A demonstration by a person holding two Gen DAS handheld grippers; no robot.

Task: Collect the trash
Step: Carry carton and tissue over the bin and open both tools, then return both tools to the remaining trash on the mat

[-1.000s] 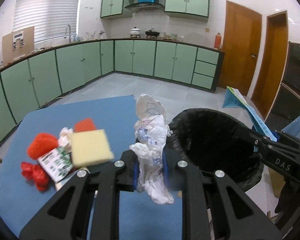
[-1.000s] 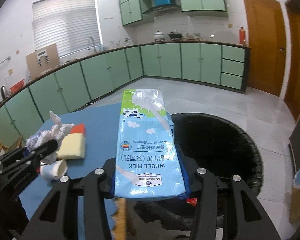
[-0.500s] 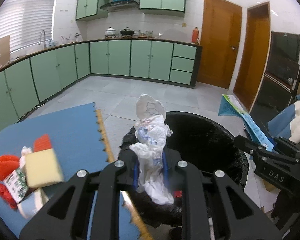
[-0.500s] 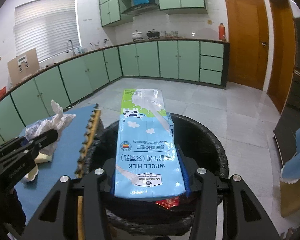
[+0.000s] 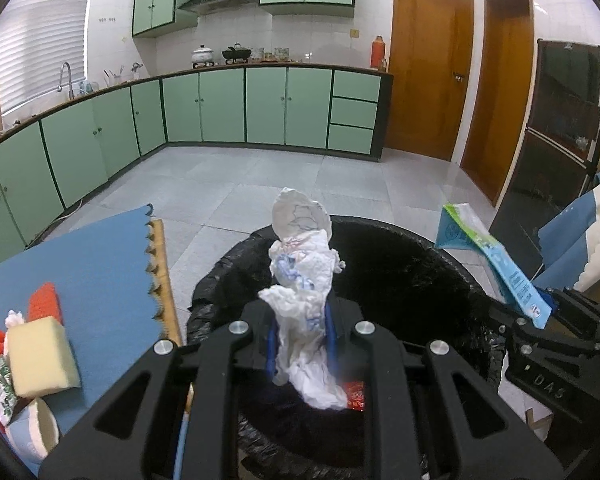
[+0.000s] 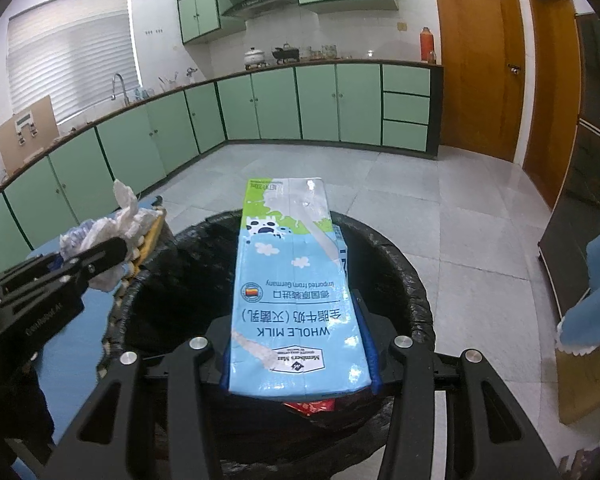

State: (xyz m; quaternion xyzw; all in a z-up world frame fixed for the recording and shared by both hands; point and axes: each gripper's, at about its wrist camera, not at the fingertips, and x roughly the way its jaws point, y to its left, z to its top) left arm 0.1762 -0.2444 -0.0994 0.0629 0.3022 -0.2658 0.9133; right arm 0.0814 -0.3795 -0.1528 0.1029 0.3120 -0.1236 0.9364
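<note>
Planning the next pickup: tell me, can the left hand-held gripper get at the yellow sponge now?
Probably not yet: the left hand-held gripper is shut on crumpled paper over the bin; the yellow sponge lies off left.

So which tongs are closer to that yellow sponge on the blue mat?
Left. The left tongs, shut on tissue, sit just right of the sponge; the right tongs, holding the carton, are farther right over the bin.

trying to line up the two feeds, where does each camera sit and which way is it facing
Left wrist: on the left gripper, looking along its fingers over the trash bin; crumpled paper clamped; right gripper shows at right.
Right wrist: on the right gripper, looking over the bin toward the cabinets; milk carton clamped; left gripper shows at left.
Shared: bin, both grippers, paper, carton, blue mat.
</note>
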